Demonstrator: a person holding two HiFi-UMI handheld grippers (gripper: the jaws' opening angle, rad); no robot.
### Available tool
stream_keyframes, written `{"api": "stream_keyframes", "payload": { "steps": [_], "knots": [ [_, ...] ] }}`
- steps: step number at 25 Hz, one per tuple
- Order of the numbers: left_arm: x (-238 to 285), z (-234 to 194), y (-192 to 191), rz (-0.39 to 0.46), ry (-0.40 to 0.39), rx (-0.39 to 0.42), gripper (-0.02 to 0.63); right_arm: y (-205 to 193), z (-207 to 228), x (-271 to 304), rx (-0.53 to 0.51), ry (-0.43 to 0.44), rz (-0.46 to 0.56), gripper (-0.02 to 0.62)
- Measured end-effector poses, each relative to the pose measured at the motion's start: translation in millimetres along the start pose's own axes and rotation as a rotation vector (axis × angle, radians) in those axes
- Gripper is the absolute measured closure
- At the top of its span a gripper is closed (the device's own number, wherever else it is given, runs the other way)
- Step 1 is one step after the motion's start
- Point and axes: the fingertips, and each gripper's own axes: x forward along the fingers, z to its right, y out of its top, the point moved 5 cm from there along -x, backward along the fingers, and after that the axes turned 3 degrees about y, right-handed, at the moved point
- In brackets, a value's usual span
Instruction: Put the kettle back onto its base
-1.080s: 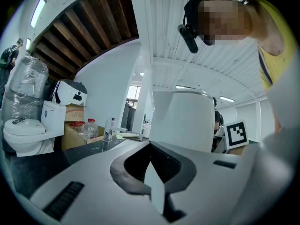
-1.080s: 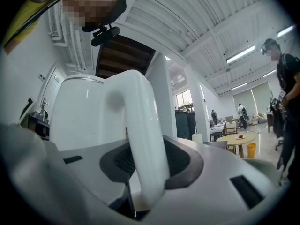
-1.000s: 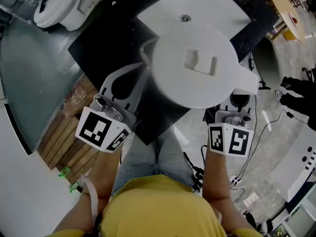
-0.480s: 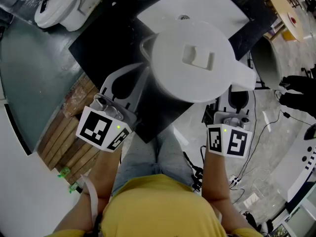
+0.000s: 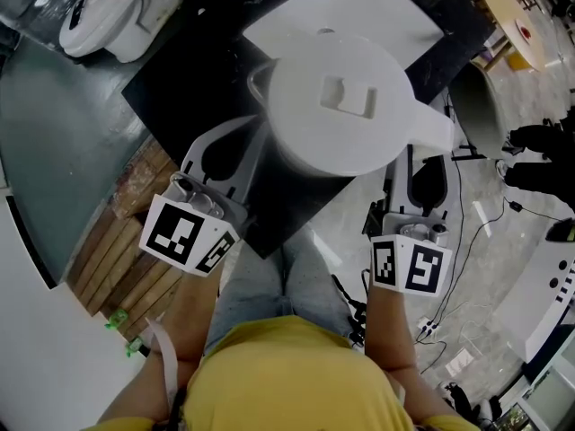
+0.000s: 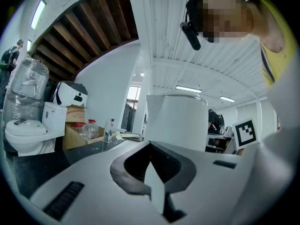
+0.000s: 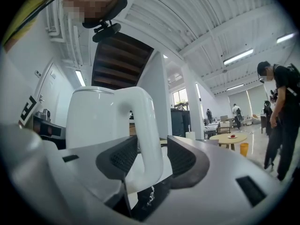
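The left gripper (image 5: pixel 254 142) has its jaws together and empty, tips just beside the kettle (image 5: pixel 337 106). The kettle stands upright on the black table (image 5: pixel 180 70); what lies beneath it is hidden. The right gripper's (image 7: pixel 149 156) jaws are opening, with the handle (image 7: pixel 149 121) between them.

Both tongs point level, the left tongs (image 6: pixel 150 146) closed and empty, the right tongs (image 7: pixel 152 146) opening around the kettle handle (image 7: pixel 149 118).
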Motion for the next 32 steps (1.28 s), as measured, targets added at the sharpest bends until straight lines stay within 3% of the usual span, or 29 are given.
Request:
{"api": "stream_keyframes", "payload": {
  "steps": [14,24,32],
  "knots": [
    [-10,7,2,-0.002,0.008,0.006,0.600,10,-2,-25,0.008,-0.019,-0.006,0.403],
    [-22,17,8,0.012,0.018,0.007,0.600,19,-25,-36,0.012,0.011,-0.024,0.405],
    [-37,44,18,0.021,-0.007,0.010,0.600,40,-49,-47,-0.010,0.066,-0.015,0.470]
  ]
}}
